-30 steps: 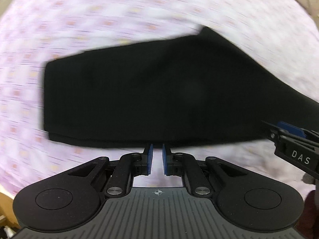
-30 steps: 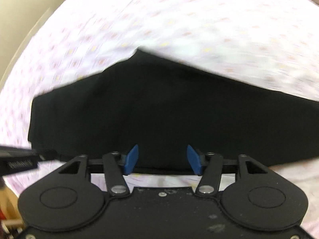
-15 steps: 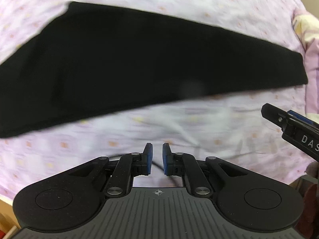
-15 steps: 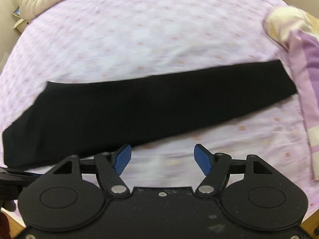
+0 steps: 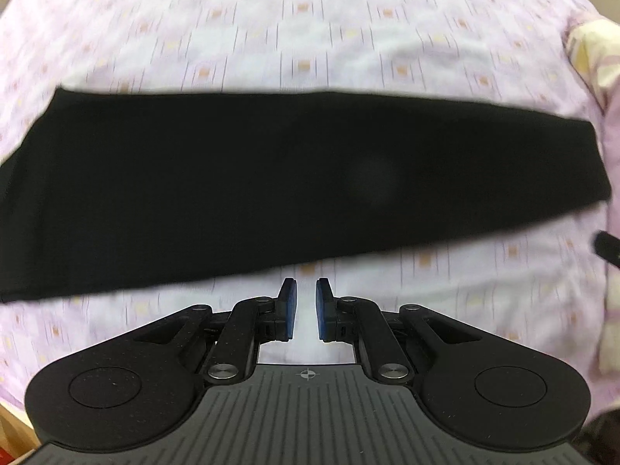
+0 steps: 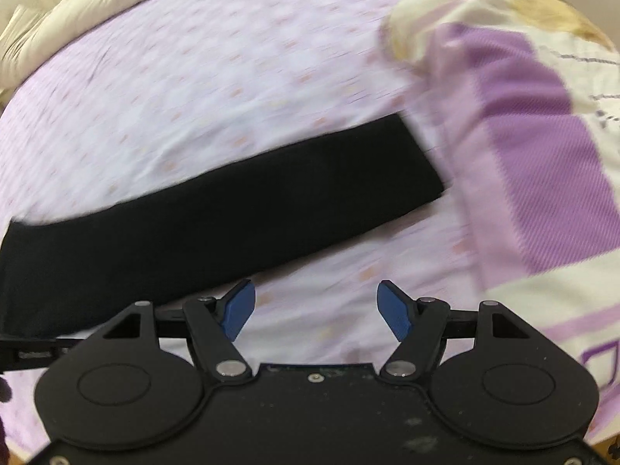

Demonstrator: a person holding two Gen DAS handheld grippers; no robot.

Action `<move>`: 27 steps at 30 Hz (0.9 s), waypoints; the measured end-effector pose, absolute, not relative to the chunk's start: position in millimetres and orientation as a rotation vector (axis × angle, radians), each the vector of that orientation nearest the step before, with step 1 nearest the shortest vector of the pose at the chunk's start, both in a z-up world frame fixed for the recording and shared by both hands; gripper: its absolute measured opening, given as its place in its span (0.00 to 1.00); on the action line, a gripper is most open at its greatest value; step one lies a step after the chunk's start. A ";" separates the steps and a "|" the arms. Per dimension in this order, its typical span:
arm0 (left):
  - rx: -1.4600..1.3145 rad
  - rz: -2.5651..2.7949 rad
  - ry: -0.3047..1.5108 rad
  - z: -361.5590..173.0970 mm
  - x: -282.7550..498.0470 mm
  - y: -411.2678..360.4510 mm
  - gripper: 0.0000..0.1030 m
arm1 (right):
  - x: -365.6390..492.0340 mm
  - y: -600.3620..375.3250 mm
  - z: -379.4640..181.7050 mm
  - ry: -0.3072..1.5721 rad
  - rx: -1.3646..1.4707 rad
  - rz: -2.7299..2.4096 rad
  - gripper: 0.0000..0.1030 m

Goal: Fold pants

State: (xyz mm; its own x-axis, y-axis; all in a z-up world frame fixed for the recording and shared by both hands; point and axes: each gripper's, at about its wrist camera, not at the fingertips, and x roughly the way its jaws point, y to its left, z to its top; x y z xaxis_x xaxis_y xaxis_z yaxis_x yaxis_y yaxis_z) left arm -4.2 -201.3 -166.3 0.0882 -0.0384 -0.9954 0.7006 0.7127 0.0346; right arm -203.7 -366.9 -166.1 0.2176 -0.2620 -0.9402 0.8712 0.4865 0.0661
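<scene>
Pants [image 5: 271, 193] lie flat across frame centre on the bed [image 5: 310, 38]. Left hand-held gripper [image 5: 306, 302]: pads nearly together, empty. Right hand-held gripper [image 6: 317, 306]: jaws just widened, apart, empty.

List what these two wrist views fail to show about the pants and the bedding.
- Left wrist view: the black pants run off the left edge, so that end is cut off.
- Both views: motion blur and flat black hide seams and layers.
- Right wrist view: the right gripper body covers the pink bedsheet below; the purple-and-cream quilt is cropped at right.
</scene>
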 end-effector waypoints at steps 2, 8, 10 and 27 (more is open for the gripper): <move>0.599 -0.581 1.362 -169.4 -0.4 -212.4 0.10 | -213.6 -389.1 -168.2 1.056 0.699 -0.893 0.71; 0.590 -0.536 1.365 -176.2 7.7 -226.8 0.10 | -223.4 -444.7 -175.0 1.046 0.635 -0.876 0.71; 0.591 -0.534 1.374 -179.5 5.1 -229.2 0.10 | -222.6 -456.5 -177.1 1.045 0.605 -0.845 0.69; 0.655 -0.540 1.361 -196.0 -0.5 -248.8 0.10 | -195.8 -487.3 -214.3 1.157 0.551 -0.675 0.16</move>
State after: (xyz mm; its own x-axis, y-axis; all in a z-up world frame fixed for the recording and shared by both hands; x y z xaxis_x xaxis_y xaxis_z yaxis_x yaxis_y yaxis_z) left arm -0.5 -248.8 -196.0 0.1389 0.0219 -0.9901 0.6945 0.7105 0.1132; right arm -195.8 -487.3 -214.3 0.2489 -0.1957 -0.9486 0.7292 0.6825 0.0506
